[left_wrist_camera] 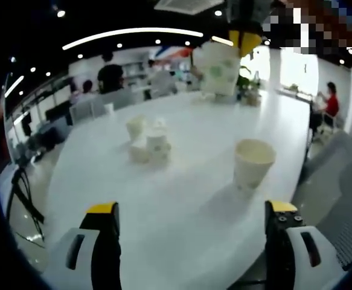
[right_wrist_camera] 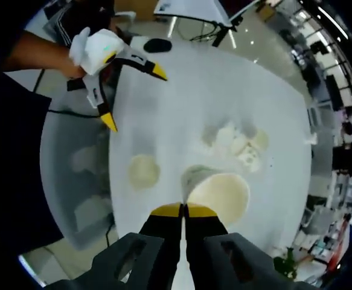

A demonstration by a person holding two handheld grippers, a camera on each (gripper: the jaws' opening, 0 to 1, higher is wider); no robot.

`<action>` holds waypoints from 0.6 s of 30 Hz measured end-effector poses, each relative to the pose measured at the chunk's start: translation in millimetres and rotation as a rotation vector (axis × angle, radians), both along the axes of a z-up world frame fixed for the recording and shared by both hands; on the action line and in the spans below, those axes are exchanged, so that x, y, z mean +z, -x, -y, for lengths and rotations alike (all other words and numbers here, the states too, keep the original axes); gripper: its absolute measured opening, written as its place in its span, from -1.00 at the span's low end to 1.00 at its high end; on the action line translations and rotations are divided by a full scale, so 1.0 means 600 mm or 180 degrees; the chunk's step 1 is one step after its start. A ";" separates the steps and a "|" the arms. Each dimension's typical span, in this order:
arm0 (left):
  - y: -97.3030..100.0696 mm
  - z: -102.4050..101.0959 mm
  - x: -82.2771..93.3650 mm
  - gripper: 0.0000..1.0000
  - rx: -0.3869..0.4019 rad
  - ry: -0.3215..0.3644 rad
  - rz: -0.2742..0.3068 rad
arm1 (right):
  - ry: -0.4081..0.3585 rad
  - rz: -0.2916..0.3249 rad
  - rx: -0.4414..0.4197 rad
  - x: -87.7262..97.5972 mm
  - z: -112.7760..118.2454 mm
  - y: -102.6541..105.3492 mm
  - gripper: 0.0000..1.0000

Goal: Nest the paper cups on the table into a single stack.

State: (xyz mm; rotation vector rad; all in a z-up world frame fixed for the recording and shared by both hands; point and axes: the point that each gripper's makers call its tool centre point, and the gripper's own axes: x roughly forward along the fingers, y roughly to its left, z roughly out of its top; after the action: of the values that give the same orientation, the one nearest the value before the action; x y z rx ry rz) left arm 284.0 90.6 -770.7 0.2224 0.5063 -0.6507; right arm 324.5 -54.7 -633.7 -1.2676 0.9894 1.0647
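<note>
In the left gripper view, the left claw (left_wrist_camera: 191,220) is held open above the white surface (left_wrist_camera: 194,157), with nothing between its jaws. A single cup (left_wrist_camera: 253,163) is seen upright just ahead of it, to the right. A small group of cups (left_wrist_camera: 147,142) is placed further on, near the middle. The right claw (left_wrist_camera: 243,37) is seen at the top, holding a cup stack (left_wrist_camera: 218,67) in the air.

In the right gripper view, the right claw (right_wrist_camera: 183,210) is closed on the rim of the cup stack (right_wrist_camera: 219,194), well above the surface (right_wrist_camera: 224,90). The single cup (right_wrist_camera: 144,170) is seen below, to the left, and the group (right_wrist_camera: 239,142) beyond. The left claw (right_wrist_camera: 133,96) is open.
</note>
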 end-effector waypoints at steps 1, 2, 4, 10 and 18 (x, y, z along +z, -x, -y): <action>0.000 0.000 0.002 0.97 0.0000 0.0019 0.0015 | 0.0008 -0.0006 0.0006 0.000 0.001 0.002 -1.00; -0.002 0.002 0.009 0.97 0.0018 0.0103 0.0042 | 0.0015 -0.0017 0.0013 -0.001 0.001 0.005 -1.00; -0.003 -0.001 0.011 0.97 0.0050 0.0129 0.0037 | 0.0028 -0.0034 0.0028 -0.002 0.003 0.011 -1.00; -0.001 -0.001 0.007 0.97 0.0073 0.0117 -0.0018 | 0.0055 -0.0036 0.0044 -0.003 0.006 0.018 -1.00; 0.000 -0.002 0.003 0.97 0.0103 0.0142 -0.0083 | 0.0095 -0.0081 0.0066 -0.005 0.007 0.045 -1.00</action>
State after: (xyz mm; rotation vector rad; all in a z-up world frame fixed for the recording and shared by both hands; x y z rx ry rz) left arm 283.9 92.0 -768.9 0.1636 0.5190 -0.6332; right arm 297.7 -58.7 -636.6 -1.2938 1.0167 1.0881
